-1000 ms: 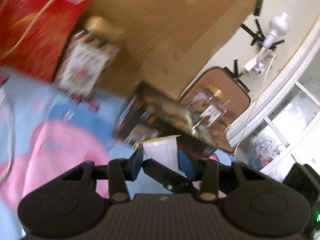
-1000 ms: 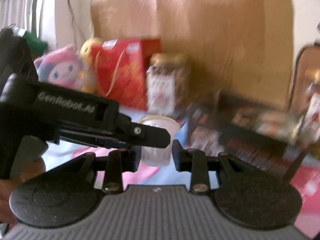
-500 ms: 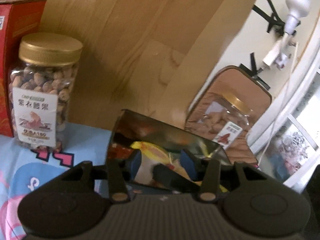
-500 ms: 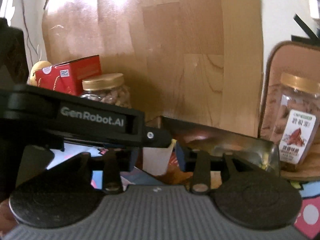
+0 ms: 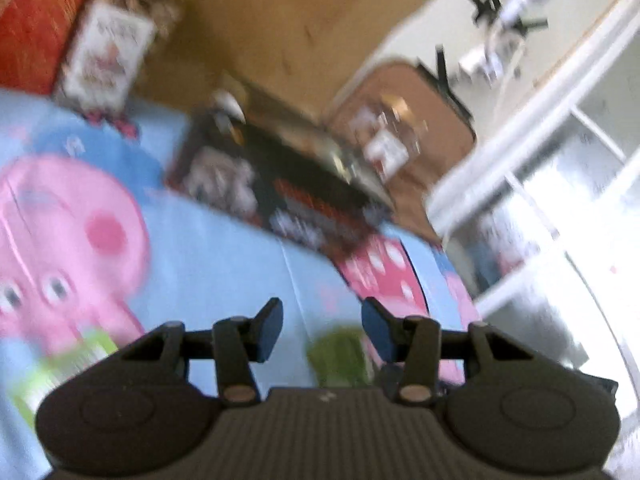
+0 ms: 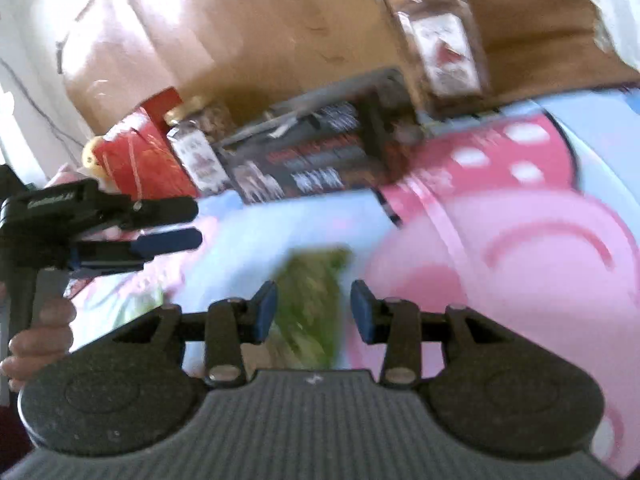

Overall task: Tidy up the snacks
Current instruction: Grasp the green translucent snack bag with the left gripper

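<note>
While both hands hover low over the blue and pink cartoon-printed cloth (image 6: 500,240), the next snack looks to be the crinkly green foil packet (image 6: 312,280), which lies flat on that cloth straight ahead of the right gripper (image 6: 314,296). Its fingers have just been opening and stand apart with the packet in line with the gap, though the blur hides whether it sits between them; neither pad presses it. The left gripper (image 5: 322,312) has also just been opening, and its fingers are spread with nothing between them. At the back stands the dark printed cardboard snack box (image 6: 312,160), with a clear plastic nut jar (image 6: 444,48) on one side and a red carton (image 6: 140,160) on the other. To do this well, I would slow the hand, lower the fingers until they straddle the packet's narrow width, and close on a firm edge instead of its puffed middle. A flat packet can slide on cloth, so the empty left gripper could steady it.
</note>
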A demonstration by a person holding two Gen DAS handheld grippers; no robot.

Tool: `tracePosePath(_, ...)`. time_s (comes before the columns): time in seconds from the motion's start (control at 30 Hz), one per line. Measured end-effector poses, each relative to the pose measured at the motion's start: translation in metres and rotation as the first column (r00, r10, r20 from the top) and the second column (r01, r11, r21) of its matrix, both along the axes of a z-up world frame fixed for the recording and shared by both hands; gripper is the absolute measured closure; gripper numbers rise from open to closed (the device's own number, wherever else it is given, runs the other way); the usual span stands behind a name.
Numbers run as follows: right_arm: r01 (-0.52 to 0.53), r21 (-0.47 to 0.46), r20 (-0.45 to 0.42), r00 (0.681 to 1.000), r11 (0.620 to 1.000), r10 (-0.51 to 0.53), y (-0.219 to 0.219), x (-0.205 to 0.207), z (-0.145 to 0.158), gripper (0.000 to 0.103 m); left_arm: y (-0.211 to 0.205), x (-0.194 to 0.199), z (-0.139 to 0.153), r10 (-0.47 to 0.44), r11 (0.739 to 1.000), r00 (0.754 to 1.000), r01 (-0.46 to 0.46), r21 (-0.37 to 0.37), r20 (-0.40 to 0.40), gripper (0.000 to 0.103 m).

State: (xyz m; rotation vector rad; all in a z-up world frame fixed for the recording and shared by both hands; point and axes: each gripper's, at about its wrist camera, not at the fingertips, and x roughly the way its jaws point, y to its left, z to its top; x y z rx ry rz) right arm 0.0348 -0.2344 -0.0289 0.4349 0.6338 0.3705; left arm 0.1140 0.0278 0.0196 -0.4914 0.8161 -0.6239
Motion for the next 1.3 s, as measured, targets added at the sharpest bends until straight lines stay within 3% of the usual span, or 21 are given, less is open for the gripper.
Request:
tracePosePath(0.07,0.006,0.000,0.000,1.000,1.000,-0.006,-0.001,-0.008,-0.001,0.061,-0.010,-0.005,-0.007,-0.028,1.000,0.999,0.028,0.012,-0.022,0.059)
tracePosePath(0.2,-0.011,-0.086,0.034,0.999,0.996,0.014,0.016,-0.008,0.003,0.060,-0.026,-0.013,-0.023,-0.075,0.997,0.994,0.076,0.019,-0.078,0.059)
tracePosePath(0.27,-0.022,-0.058,0.033,0.999,0.998,0.024,0.014,-0.007,0.001,0.058,-0.025,-0.018,-0.023,-0.063,0.998,0.997,0.064,0.022,-0.055,0.059)
tracePosePath(0.37,-0.018,-0.051,0.033,0.999,0.999,0.020,0.017,0.002,0.000,0.058,-0.016,-0.014,-0.024,-0.046,0.999,0.995,0.046,-0.003,-0.085,0.058)
tracePosePath(0.47,-0.028,0.017,0.007,1.000,0.999,0.028,0.019,0.012,-0.001,0.059,-0.004,-0.008,-0.027,-0.012,0.999,0.994,0.007,-0.049,-0.108,0.051)
tracePosePath(0.53,-0.061,0.117,-0.019,0.998,0.991,0.064,0.016,0.017,-0.004,0.062,0.008,-0.004,-0.028,0.019,0.995,0.992,-0.031,-0.094,-0.123,0.048)
tracePosePath(0.6,-0.132,0.271,-0.049,0.987,0.953,0.150,0.015,0.025,-0.011,0.069,0.015,0.000,-0.030,0.025,0.991,0.989,-0.044,-0.128,-0.146,0.049)
tracePosePath(0.63,-0.144,0.301,-0.053,0.984,0.943,0.168,0.018,0.027,-0.012,0.069,0.020,0.001,-0.029,0.035,0.990,0.989,-0.054,-0.128,-0.142,0.049)
tracePosePath(0.73,-0.174,0.220,-0.045,0.981,0.960,0.188,0.036,0.027,-0.008,0.072,0.027,-0.001,-0.027,0.060,0.991,0.990,-0.075,-0.115,-0.129,0.048)
tracePosePath(1.0,-0.228,0.184,0.000,0.973,0.956,0.232,0.047,0.021,-0.002,0.083,0.032,-0.018,-0.023,0.065,0.995,0.995,-0.070,-0.072,-0.077,0.048)
tracePosePath(1.17,-0.282,0.139,0.140,0.955,0.949,0.263,0.061,0.009,0.025,0.084,0.052,-0.038,0.005,0.088,0.990,0.996,-0.084,-0.117,0.028,0.043)
tracePosePath(1.3,-0.327,0.085,0.264,0.918,0.941,0.295,0.077,-0.009,0.052,0.084,0.065,-0.064,0.035,0.113,0.989,0.983,-0.098,-0.108,0.144,0.041)
